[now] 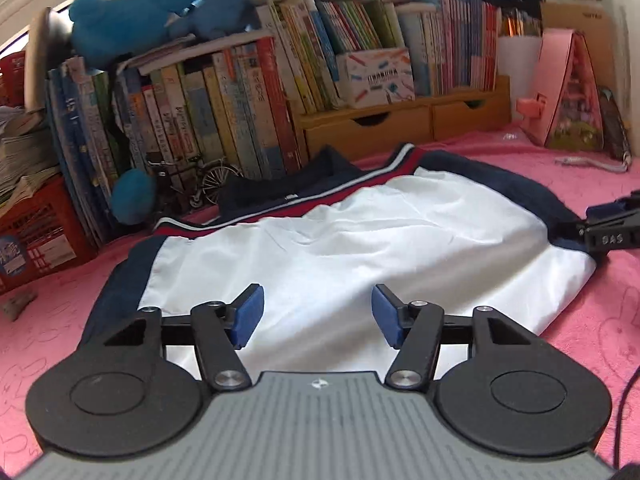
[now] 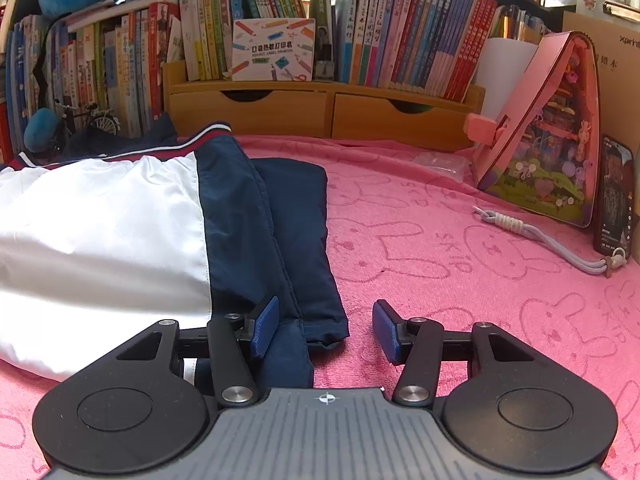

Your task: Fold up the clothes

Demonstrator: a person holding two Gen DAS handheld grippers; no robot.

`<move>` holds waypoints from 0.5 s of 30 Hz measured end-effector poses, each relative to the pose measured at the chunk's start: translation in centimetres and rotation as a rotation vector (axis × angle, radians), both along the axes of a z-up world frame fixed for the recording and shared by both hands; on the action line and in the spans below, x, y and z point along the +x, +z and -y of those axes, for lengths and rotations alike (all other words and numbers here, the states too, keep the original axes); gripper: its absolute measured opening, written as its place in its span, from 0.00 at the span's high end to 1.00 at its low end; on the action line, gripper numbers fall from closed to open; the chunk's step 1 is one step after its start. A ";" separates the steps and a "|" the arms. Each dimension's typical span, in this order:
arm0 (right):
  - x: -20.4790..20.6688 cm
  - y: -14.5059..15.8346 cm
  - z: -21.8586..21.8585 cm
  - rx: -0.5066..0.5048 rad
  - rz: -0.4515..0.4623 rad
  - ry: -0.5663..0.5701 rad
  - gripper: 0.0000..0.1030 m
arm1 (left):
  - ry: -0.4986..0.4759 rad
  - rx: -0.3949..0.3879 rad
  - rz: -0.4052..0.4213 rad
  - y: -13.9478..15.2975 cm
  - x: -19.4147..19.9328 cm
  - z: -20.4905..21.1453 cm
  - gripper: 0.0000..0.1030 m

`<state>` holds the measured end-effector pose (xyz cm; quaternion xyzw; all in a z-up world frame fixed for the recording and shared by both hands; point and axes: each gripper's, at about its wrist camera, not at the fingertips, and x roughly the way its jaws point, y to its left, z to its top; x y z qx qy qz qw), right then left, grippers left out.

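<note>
A white and navy jacket (image 1: 360, 240) with red and white stripes lies spread on the pink blanket (image 1: 580, 320). My left gripper (image 1: 318, 316) is open and empty, over the white panel near its front edge. In the right wrist view the jacket (image 2: 120, 220) lies at the left, with a navy sleeve (image 2: 304, 240) folded along its right side. My right gripper (image 2: 326, 328) is open and empty, with the sleeve's lower end between its fingers. The right gripper also shows at the right edge of the left wrist view (image 1: 612, 228).
A wall of books (image 2: 400, 32) on a wooden drawer shelf (image 2: 320, 112) stands behind the blanket. A pink toy house (image 2: 540, 136), a phone (image 2: 614, 200) and a white cord (image 2: 532, 236) lie at the right. A red crate (image 1: 36, 236) and model bicycle (image 1: 192, 184) stand at the left.
</note>
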<state>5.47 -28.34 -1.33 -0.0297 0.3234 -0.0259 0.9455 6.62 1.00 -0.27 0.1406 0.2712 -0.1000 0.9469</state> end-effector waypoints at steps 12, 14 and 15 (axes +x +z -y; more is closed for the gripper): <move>0.2 -0.1 0.8 0.058 -0.012 -0.011 0.41 | 0.338 -0.067 -0.041 -1.8 2.9 -10.7 0.19; 0.2 -0.1 1.0 0.070 -0.013 -0.017 0.39 | 0.337 -0.101 -0.055 -1.8 3.0 -11.3 0.19; 0.2 0.0 1.1 0.080 -0.011 -0.018 0.39 | 0.336 -0.104 -0.056 -1.8 2.8 -11.4 0.19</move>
